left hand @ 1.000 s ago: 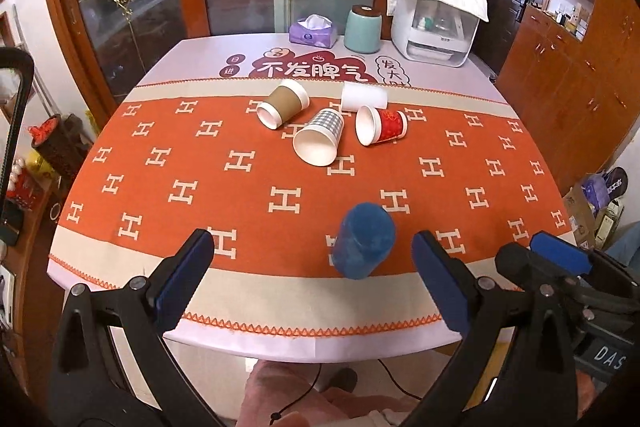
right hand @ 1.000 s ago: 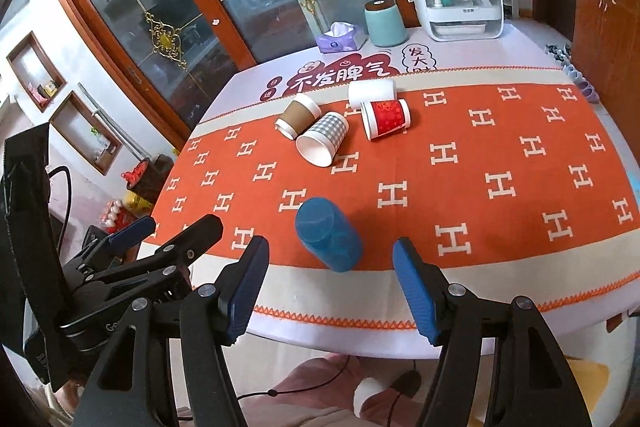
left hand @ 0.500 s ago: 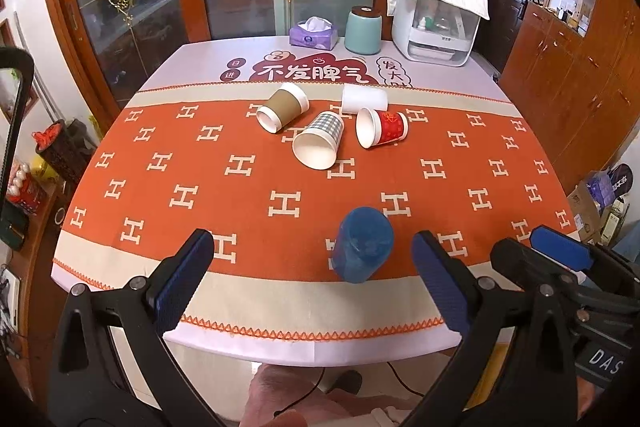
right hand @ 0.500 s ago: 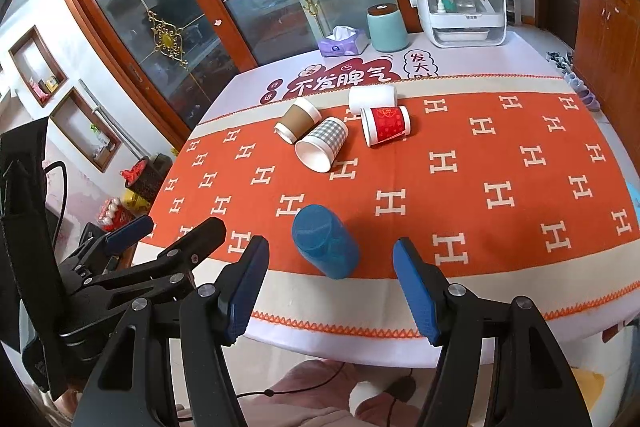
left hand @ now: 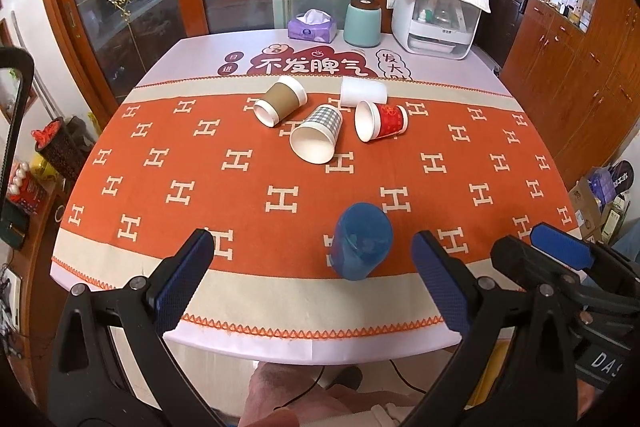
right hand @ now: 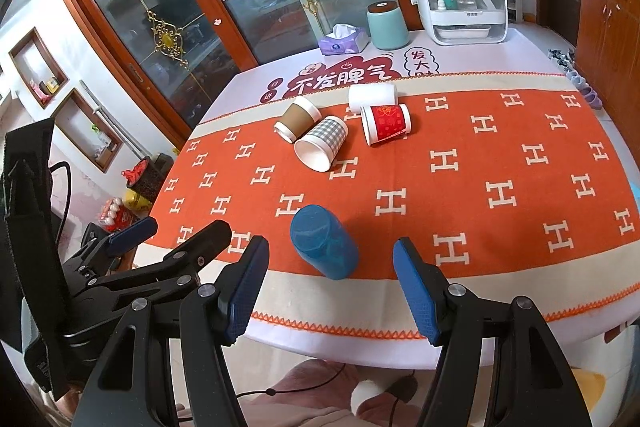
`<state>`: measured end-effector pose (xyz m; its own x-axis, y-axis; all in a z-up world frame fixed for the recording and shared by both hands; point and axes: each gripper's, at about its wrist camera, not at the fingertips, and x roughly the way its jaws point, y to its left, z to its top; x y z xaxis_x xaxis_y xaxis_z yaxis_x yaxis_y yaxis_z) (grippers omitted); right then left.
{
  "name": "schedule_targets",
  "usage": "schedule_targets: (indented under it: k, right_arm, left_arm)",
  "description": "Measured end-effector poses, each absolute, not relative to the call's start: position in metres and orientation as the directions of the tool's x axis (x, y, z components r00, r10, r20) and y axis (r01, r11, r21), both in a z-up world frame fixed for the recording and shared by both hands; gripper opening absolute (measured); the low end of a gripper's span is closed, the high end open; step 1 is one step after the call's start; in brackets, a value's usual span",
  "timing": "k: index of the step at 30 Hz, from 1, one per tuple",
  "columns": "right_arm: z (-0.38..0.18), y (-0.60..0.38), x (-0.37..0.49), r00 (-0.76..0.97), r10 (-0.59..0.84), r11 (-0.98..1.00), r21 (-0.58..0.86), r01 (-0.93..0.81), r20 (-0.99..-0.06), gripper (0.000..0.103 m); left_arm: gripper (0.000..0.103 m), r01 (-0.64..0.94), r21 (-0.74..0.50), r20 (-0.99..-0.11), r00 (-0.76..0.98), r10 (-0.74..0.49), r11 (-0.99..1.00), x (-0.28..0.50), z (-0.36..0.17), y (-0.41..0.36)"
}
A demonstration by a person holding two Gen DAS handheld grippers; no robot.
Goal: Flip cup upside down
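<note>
A blue cup (left hand: 362, 241) stands upside down near the front edge of the orange tablecloth (left hand: 224, 195); it also shows in the right wrist view (right hand: 323, 242). Four paper cups lie on their sides further back: a brown one (left hand: 280, 101), a checked one (left hand: 317, 139), a red one (left hand: 381, 121) and a white one (left hand: 363, 92). My left gripper (left hand: 310, 279) is open and empty, held back over the table's front edge, left of the blue cup. My right gripper (right hand: 330, 291) is open and empty, just in front of the blue cup.
At the table's far end stand a purple tissue box (left hand: 312, 29), a teal canister (left hand: 362, 23) and a white appliance (left hand: 436, 15). Glass doors lie behind, wooden cabinets (left hand: 580, 59) at right. The left gripper's body shows in the right wrist view (right hand: 120, 267).
Both grippers have drawn back slightly from the table, so the cups look a little further off. The cups have not moved. Both grippers stay open.
</note>
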<state>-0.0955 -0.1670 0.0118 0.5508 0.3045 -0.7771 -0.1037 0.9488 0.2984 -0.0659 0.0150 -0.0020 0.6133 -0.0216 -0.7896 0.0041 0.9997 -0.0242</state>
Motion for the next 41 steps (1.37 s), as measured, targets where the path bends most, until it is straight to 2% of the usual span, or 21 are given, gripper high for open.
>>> schedule_targets:
  k: [41]
  right_arm:
    - [0.002,-0.169,-0.091,0.541,0.313,0.945,0.31,-0.1,-0.78,0.066]
  left_arm:
    - [0.098,0.007,-0.014,-0.802,0.597,-0.016,1.0,-0.052,-0.01,0.013]
